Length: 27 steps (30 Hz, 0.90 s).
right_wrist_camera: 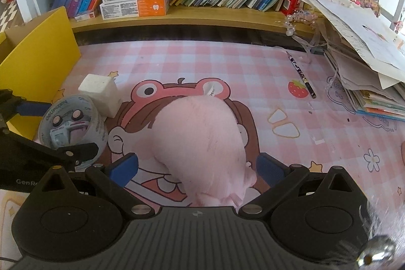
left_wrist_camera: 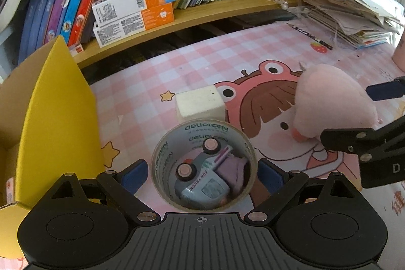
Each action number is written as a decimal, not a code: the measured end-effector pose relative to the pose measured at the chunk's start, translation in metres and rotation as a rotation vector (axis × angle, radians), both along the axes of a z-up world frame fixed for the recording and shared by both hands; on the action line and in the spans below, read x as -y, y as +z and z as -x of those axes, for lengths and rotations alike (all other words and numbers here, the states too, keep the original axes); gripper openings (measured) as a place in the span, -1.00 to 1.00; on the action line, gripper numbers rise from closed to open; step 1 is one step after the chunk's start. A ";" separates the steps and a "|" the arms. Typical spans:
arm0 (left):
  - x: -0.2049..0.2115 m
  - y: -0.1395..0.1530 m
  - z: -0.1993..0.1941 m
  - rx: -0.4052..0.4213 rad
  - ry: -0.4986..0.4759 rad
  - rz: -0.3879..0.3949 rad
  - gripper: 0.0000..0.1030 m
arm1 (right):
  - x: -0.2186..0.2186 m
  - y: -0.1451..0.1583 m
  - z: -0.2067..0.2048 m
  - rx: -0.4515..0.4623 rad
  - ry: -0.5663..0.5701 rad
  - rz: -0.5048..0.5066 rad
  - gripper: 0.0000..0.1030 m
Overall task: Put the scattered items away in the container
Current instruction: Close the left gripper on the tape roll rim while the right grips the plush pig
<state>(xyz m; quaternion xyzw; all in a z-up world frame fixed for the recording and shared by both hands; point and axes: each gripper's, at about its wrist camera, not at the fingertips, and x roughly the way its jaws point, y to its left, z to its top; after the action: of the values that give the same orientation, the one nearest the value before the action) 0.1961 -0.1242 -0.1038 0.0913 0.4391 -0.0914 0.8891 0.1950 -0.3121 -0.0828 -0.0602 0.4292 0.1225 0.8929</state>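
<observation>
My left gripper (left_wrist_camera: pixel 202 175) is open, its blue pads on either side of a clear tape roll (left_wrist_camera: pixel 202 133) that lies flat on the pink mat. A toy truck (left_wrist_camera: pixel 202 176) lies on its side inside the roll. A white block (left_wrist_camera: pixel 200 103) stands just behind the roll. My right gripper (right_wrist_camera: pixel 198 170) is open around a pink plush toy (right_wrist_camera: pixel 202 133), pads apart from it on both sides. The plush also shows in the left wrist view (left_wrist_camera: pixel 331 103). The yellow cardboard box (left_wrist_camera: pixel 58 118) stands at the left; in the right wrist view (right_wrist_camera: pixel 43 47) it is at the far left.
A wooden shelf (right_wrist_camera: pixel 202 17) of books and orange-white cartons (left_wrist_camera: pixel 136 9) runs along the back. A pile of papers and books (right_wrist_camera: pixel 364 67) sits at the right. A pencil (right_wrist_camera: pixel 301 75) lies on the mat near it.
</observation>
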 end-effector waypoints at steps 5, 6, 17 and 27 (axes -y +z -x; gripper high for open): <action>-0.002 -0.004 -0.005 -0.006 0.014 0.014 0.84 | -0.001 -0.002 -0.005 0.001 0.003 0.001 0.95; -0.002 -0.004 -0.005 -0.006 0.014 0.016 0.84 | -0.001 -0.002 -0.006 0.001 0.004 0.001 0.94; -0.001 -0.010 -0.007 -0.015 -0.002 0.019 0.84 | -0.007 -0.010 -0.013 0.000 0.025 0.015 0.78; -0.002 -0.004 -0.004 0.011 -0.022 0.059 0.65 | -0.005 -0.009 -0.012 0.002 0.029 0.012 0.26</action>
<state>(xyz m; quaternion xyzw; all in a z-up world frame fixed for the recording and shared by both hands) 0.1997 -0.1219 -0.1075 0.0703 0.4301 -0.1136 0.8928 0.2067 -0.3075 -0.0923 -0.0720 0.4282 0.1326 0.8910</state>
